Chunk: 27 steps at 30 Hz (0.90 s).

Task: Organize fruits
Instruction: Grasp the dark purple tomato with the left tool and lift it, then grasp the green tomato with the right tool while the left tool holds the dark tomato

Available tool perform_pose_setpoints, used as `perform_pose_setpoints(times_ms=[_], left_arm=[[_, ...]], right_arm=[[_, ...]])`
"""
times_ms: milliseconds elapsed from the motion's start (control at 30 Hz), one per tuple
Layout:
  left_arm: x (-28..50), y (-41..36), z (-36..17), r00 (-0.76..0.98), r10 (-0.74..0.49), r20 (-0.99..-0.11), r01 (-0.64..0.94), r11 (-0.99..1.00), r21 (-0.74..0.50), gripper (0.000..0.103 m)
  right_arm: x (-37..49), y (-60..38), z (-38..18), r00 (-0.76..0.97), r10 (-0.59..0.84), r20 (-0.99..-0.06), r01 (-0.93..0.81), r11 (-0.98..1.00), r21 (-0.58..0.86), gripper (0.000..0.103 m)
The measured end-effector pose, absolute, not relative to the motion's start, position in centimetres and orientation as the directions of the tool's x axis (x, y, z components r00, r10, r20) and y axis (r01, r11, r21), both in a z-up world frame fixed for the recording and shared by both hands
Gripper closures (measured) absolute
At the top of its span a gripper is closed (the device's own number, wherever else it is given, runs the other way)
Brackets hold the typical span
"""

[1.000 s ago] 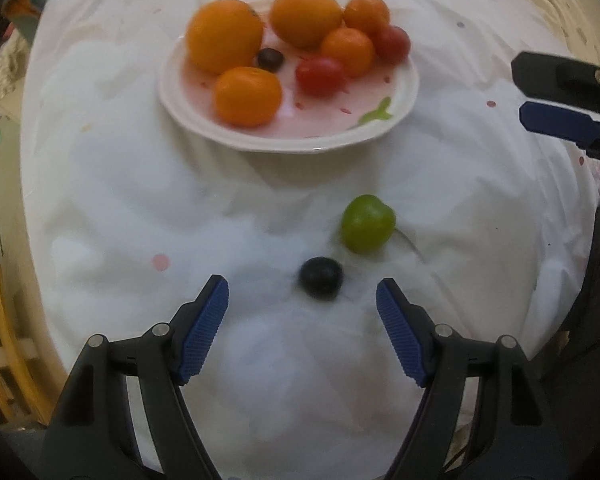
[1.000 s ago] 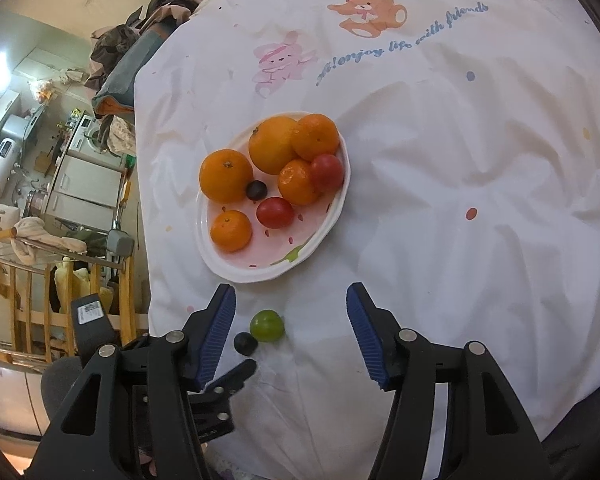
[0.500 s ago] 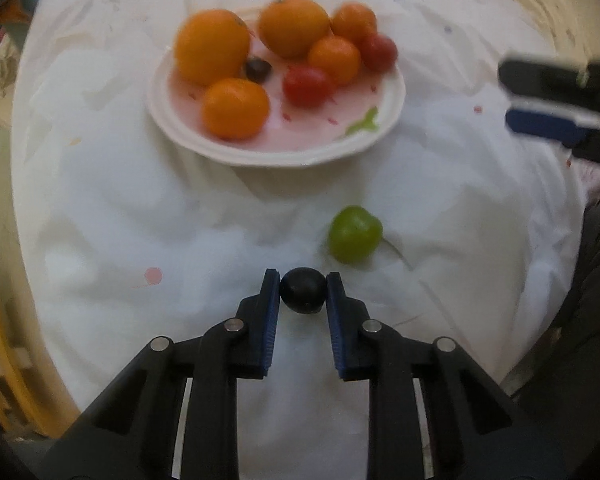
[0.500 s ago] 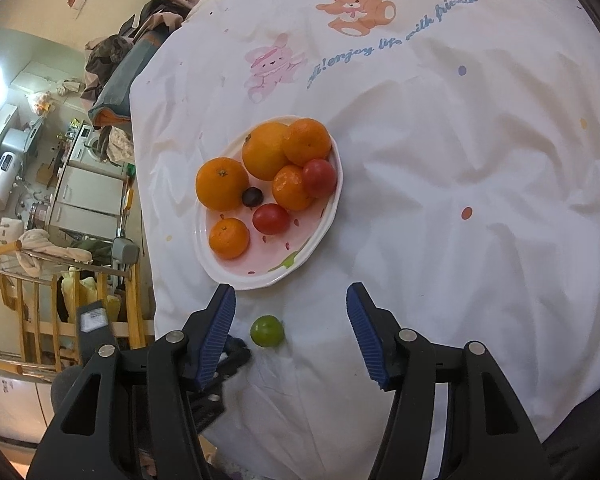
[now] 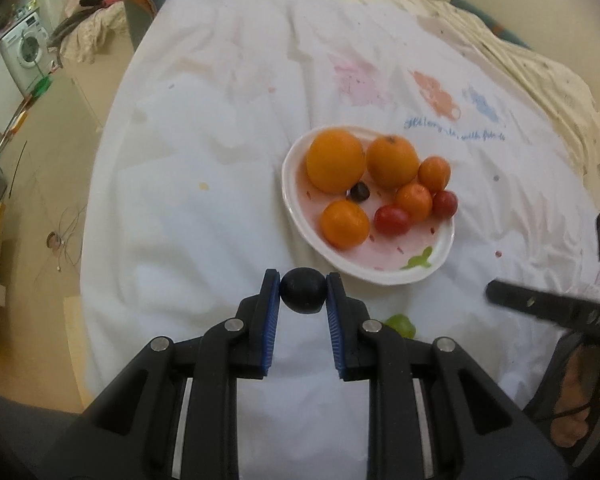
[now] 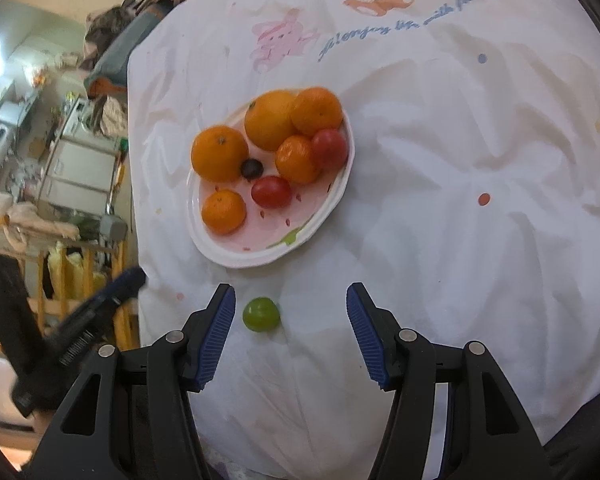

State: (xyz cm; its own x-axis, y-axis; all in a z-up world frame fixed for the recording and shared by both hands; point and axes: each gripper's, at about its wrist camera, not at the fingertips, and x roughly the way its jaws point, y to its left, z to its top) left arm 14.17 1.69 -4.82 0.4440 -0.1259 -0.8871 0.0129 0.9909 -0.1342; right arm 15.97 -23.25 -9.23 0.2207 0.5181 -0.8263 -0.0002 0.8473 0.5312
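The left gripper (image 5: 303,293) pinches a dark grape (image 5: 303,290) between its blue pads, off the white tablecloth (image 6: 480,140) near its front edge. The right gripper (image 6: 291,312) stands half open, empty, over a green fruit (image 6: 261,314), perhaps a grape, just before the plate (image 6: 236,258) of oranges and tomatoes.

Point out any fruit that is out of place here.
One green fruit lies alone on the white cloth, just short of the plate where the oranges and tomatoes sit. The left gripper holds a dark grape, also off the plate. The right gripper hangs open above the green one.
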Motion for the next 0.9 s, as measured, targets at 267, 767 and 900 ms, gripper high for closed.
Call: perform_pose_setpoints(times_ms=[267,767,900], left_arm=[[14.4,2.2,-5.1,0.412,-0.097,-0.906,-0.023,0.993,-0.116,0.084],[15.0,3.6,-6.0,0.351,-0.136,-0.927,-0.095,0.979,-0.179,0.084],[14.9,3.5,-6.0,0.349,-0.140,-0.926,-0.091,0.979,-0.182,0.084]], right_arm=[[16.1,-19.7,-10.8,0.132,0.495,-0.859,-0.097,0.869,0.485,0.042],[15.0,-12.5,-12.9,0.141,0.309,-0.941,-0.385,0.892,0.235,0.050],[14.9,-11.7,-13.0,0.182,0.279,-0.943,-0.434,0.883,0.177,0.051]])
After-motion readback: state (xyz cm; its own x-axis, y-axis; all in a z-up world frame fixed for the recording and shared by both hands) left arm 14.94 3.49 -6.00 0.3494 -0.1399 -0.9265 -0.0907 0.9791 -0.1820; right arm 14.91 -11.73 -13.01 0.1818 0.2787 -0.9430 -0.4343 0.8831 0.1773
